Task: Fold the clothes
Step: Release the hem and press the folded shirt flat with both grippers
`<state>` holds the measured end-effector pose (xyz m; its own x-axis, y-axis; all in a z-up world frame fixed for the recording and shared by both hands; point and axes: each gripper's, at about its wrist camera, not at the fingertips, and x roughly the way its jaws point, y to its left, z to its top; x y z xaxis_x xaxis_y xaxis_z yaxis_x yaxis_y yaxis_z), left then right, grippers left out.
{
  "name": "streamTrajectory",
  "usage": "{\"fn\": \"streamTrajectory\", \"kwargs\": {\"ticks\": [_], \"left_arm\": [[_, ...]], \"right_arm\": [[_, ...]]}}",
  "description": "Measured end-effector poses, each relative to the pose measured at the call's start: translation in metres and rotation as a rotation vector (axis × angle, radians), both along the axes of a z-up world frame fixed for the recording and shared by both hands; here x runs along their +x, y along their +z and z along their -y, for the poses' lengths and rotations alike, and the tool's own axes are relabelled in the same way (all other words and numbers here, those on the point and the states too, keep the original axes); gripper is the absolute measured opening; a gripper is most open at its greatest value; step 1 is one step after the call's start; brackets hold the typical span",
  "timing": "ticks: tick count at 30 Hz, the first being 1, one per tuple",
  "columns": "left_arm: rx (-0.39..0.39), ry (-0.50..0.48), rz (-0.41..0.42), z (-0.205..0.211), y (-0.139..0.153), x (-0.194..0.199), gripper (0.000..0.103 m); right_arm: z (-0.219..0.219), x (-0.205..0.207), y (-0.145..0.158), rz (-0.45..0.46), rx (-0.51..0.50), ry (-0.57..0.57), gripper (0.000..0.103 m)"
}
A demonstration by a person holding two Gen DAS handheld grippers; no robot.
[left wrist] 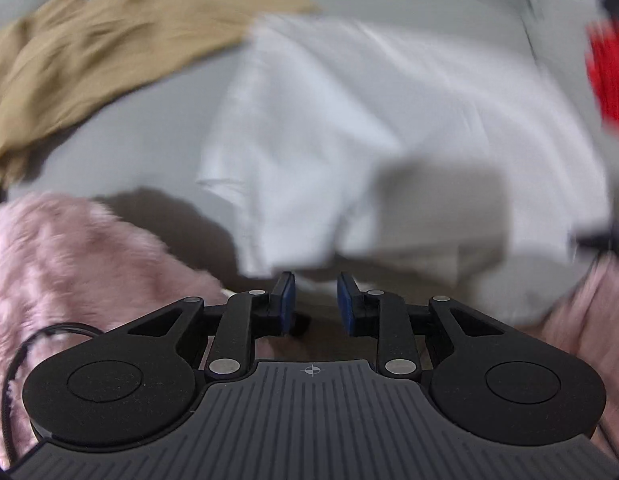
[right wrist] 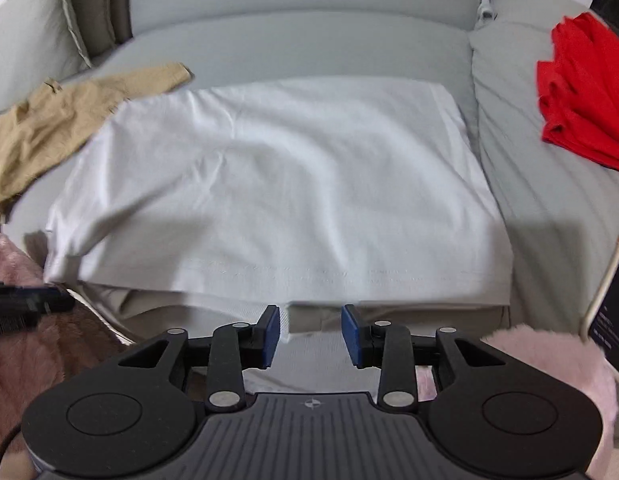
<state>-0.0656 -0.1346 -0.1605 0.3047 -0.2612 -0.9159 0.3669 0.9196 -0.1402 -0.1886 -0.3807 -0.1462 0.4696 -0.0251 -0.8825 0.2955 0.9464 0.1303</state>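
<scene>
Item: white garment [right wrist: 277, 184], laid flat across the seat of a grey sofa [right wrist: 301, 44], its near hem hanging just over the front edge of the cushion. A stitched hem line is seen running across the near edge; in the left wrist view a sleeve-like flap [left wrist: 229, 184] is seen at the garment's left side, though that view is blurred.

Handling, as judged: thin woven or knit cloth, light, limp, with no stiffness of its own. It is expected to drape and crease wherever it is lifted, and to slide easily over the smooth cushion. Nothing fragile is presented. A single layer is easily missed by the pads, so the hem, where the cloth is doubled and stitched, is judged the surest hold. The two near corners are recommended, one to each gripper, so that the edge can be carried over evenly.

Left gripper [left wrist: 312, 300]: jaws partly open, nothing between the blue pads [left wrist: 287, 300]; held just short of the near edge.

Right gripper [right wrist: 311, 334]: jaws partly open, empty; poised at the near hem, not gripping it.

Other stock: tan garment [right wrist: 61, 120], crumpled, at the left and just beside the white one; red garment [right wrist: 581, 92] on the right arm; pink fluffy fabric [left wrist: 61, 264] in the foreground.
</scene>
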Motion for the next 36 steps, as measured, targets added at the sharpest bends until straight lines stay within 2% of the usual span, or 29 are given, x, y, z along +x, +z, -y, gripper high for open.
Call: {"fn": "streamTrajectory", "kwargs": {"ticks": [2, 4, 6, 7, 8, 12, 19, 22, 23, 26, 27, 31, 33, 34, 35, 36], "left_arm": [[-0.074, 0.069, 0.057, -0.016, 0.011, 0.008, 0.031], [-0.126, 0.096, 0.102, -0.025, 0.016, 0.017, 0.033], [-0.154, 0.094, 0.097, -0.026, 0.015, 0.024, 0.033], [-0.168, 0.091, 0.095, -0.026, 0.014, 0.029, 0.033], [-0.177, 0.084, 0.099, -0.025, 0.012, 0.034, 0.033], [-0.199, 0.057, 0.095, -0.019, 0.0, 0.058, 0.033], [-0.178, 0.057, 0.035, -0.014, -0.017, 0.077, 0.028], [-0.195, 0.078, 0.015, -0.016, -0.025, 0.084, 0.025], [-0.205, 0.081, 0.014, -0.017, -0.026, 0.086, 0.022], [-0.215, 0.077, 0.037, -0.017, -0.027, 0.087, 0.004], [-0.214, 0.075, 0.049, -0.017, -0.026, 0.087, 0.002], [-0.166, 0.079, 0.189, -0.015, -0.012, 0.075, 0.001], [-0.118, 0.097, 0.18, -0.014, -0.016, 0.078, 0.002], [-0.109, 0.106, 0.148, -0.014, -0.02, 0.081, 0.003], [-0.098, 0.119, 0.106, -0.014, -0.026, 0.085, 0.011], [-0.096, 0.125, 0.109, -0.015, -0.025, 0.084, 0.012]], "right_arm": [[-0.004, -0.004, 0.006, 0.062, 0.002, 0.001, 0.037], [-0.007, -0.005, 0.009, 0.122, 0.018, 0.007, 0.035], [-0.009, -0.002, 0.009, 0.142, 0.047, 0.016, 0.033], [-0.011, 0.001, 0.008, 0.168, 0.076, 0.031, 0.023], [-0.014, 0.006, 0.006, 0.19, 0.096, 0.05, 0.019], [-0.023, 0.022, -0.002, 0.251, 0.116, 0.077, 0.019], [-0.021, 0.025, -0.012, 0.25, 0.165, 0.058, 0.02], [-0.013, 0.024, -0.018, 0.232, 0.189, 0.019, 0.02], [-0.01, 0.024, -0.021, 0.224, 0.198, 0.004, 0.02], [0.0, 0.025, -0.029, 0.201, 0.234, -0.049, 0.023], [0.003, 0.025, -0.032, 0.202, 0.246, -0.065, 0.022], [0.004, 0.024, -0.034, 0.197, 0.254, -0.082, 0.019], [0.002, 0.024, -0.035, 0.195, 0.248, -0.079, 0.019], [0.002, 0.024, -0.035, 0.193, 0.247, -0.079, 0.019], [0.002, 0.024, -0.035, 0.193, 0.249, -0.08, 0.019], [0.002, 0.023, -0.035, 0.193, 0.251, -0.082, 0.02]]}}
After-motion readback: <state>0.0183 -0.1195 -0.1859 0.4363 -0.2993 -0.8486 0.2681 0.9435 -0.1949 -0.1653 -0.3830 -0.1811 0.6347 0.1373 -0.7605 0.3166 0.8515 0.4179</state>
